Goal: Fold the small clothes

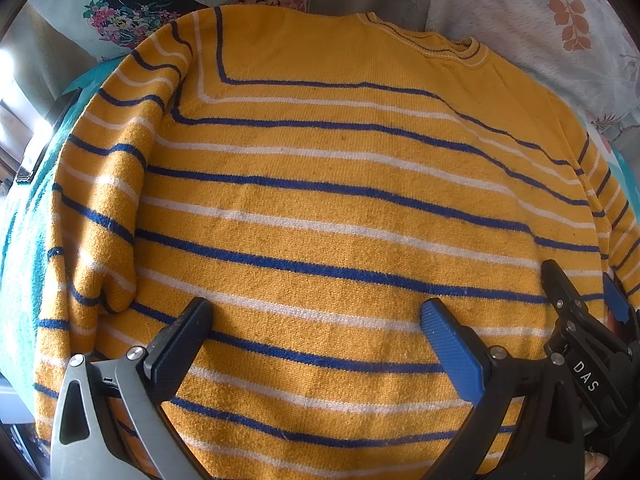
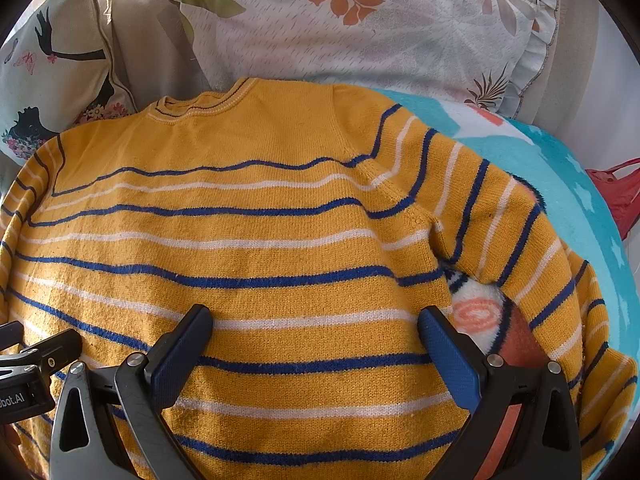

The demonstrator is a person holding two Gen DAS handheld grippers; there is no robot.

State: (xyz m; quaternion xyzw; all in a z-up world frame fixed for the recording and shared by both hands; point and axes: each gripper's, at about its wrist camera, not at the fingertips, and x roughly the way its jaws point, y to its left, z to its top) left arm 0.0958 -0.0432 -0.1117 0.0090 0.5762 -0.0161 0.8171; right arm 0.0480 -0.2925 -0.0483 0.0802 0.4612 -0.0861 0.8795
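Grippers: the left hand-held gripper [image 1: 316,320] and the right hand-held gripper [image 2: 316,326] are both seen released, fingers spread wide over the sweater's lower body, with nothing pinched between them.

Sweater: a yellow knit sweater [image 1: 320,200] with blue and white stripes is laid flat and face-down-or-up (which cannot be told), hem towards the cameras, collar away.

Left sleeve: the sleeve [image 1: 104,216] on the sweater's left edge is lying turned in along the body.

Right sleeve: the other sleeve [image 2: 520,240] is spread outward from the sweater, draped down its right side, not yet folded in.

Blanket: a turquoise patterned blanket [image 2: 572,184] is spread beneath the sweater and shows beside its right sleeve.

Pillows: a leaf-print pillow [image 2: 360,32] and a cushion [image 1: 132,4] with a dark figure are propped just beyond the sweater's collar.

Progress: the task is judged to be at its start; the garment is smoothed out, while both side folds and the hem-to-collar fold are left to be made.
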